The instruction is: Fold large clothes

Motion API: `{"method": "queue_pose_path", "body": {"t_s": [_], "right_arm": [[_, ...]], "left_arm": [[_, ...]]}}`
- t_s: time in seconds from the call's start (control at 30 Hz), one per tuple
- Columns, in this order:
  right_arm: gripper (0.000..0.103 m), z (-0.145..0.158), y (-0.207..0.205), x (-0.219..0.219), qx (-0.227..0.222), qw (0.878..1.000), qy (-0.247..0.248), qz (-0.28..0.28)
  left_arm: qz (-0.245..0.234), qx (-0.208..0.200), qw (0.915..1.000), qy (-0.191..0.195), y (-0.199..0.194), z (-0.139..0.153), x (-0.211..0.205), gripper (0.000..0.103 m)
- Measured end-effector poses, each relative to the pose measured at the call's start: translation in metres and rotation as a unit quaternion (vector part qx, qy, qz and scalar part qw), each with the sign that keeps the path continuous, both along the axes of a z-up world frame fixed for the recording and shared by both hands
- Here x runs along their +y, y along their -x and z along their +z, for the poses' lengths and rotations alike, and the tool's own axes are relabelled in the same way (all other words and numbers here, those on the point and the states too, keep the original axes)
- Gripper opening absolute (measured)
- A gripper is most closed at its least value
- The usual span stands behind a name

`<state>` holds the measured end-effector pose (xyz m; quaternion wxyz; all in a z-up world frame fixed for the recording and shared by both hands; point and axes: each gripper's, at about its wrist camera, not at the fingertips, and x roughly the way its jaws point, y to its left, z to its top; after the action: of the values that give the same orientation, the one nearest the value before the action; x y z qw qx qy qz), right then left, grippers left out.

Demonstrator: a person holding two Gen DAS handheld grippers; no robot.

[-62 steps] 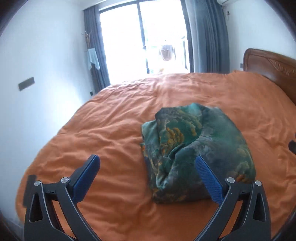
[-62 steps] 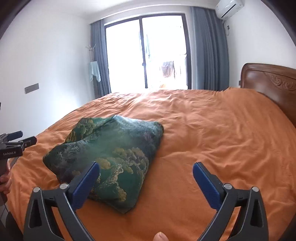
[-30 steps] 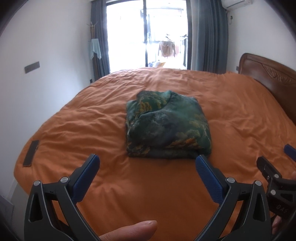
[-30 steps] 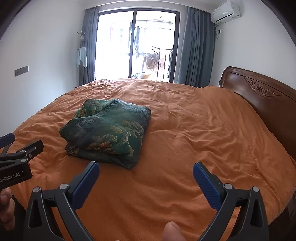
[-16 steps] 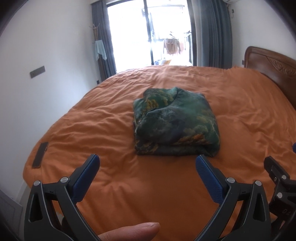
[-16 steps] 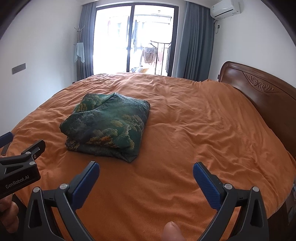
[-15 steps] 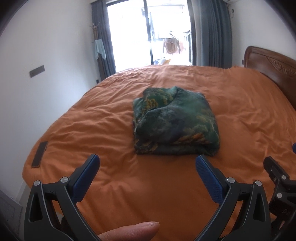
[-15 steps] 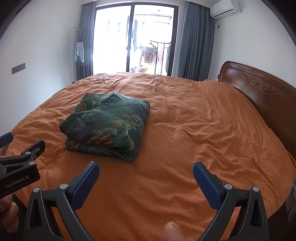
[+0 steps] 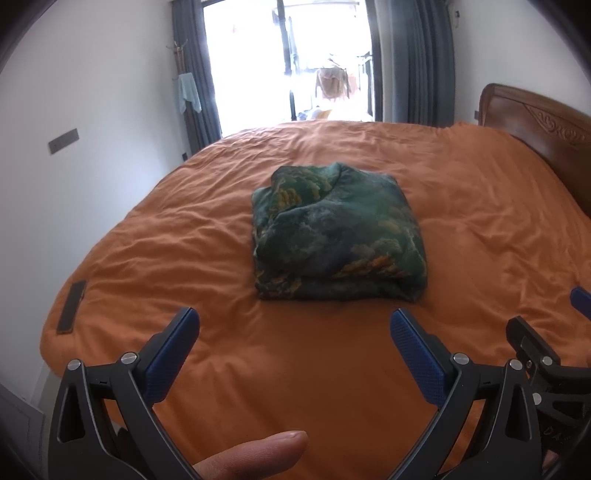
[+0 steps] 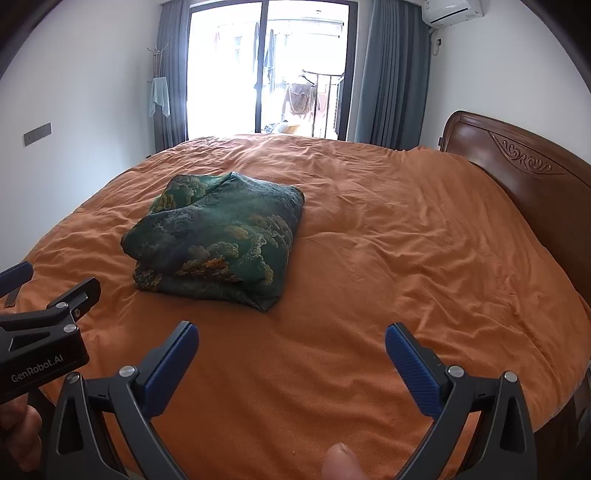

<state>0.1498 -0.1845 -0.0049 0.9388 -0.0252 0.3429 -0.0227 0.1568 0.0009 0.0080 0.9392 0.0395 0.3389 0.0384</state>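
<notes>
We saw a wide bed [image 10: 424, 258] under a rumpled orange cover that filled most of the room between white walls. At the left, a grey plate [image 9: 63, 141] sat on the wall, and a pale towel [image 10: 159, 96] hung from a rack beside the left curtain [image 10: 170, 74]. Below, on the bed's left edge, lay a dark flat slab [image 9: 71, 307], well apart from everything else. At the far end a bright glass door [image 10: 266, 66] showed laundry on a rail outside. On the bed, left of its middle, lay the green garment [image 9: 336, 232], folded into a thick square and touched by neither tool. Our left gripper [image 9: 294, 360] hung over the near cover, jaws spread wide and empty, a fingertip [image 9: 258, 454] showing beneath it. Our right gripper [image 10: 291, 363] hung likewise beside it, jaws spread and holding nothing. Further right came the second curtain [image 10: 391, 74], the air conditioner [image 10: 452, 11] high on the wall, and the carved headboard [image 10: 524, 177]. Nothing stood between the grippers and the garment.
</notes>
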Motion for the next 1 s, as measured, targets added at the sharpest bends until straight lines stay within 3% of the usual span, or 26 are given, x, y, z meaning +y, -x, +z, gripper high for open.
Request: {"method": "queue_pose_path", "body": {"t_s": [1.0], "right_arm": [[0.103,0.0046,-0.0006,0.0039,-0.001,1.000,0.007,0.005]], "left_arm": [[0.015,-0.011,0.9998,-0.008,0.0078,0.0073,0.0021,0.103]]}}
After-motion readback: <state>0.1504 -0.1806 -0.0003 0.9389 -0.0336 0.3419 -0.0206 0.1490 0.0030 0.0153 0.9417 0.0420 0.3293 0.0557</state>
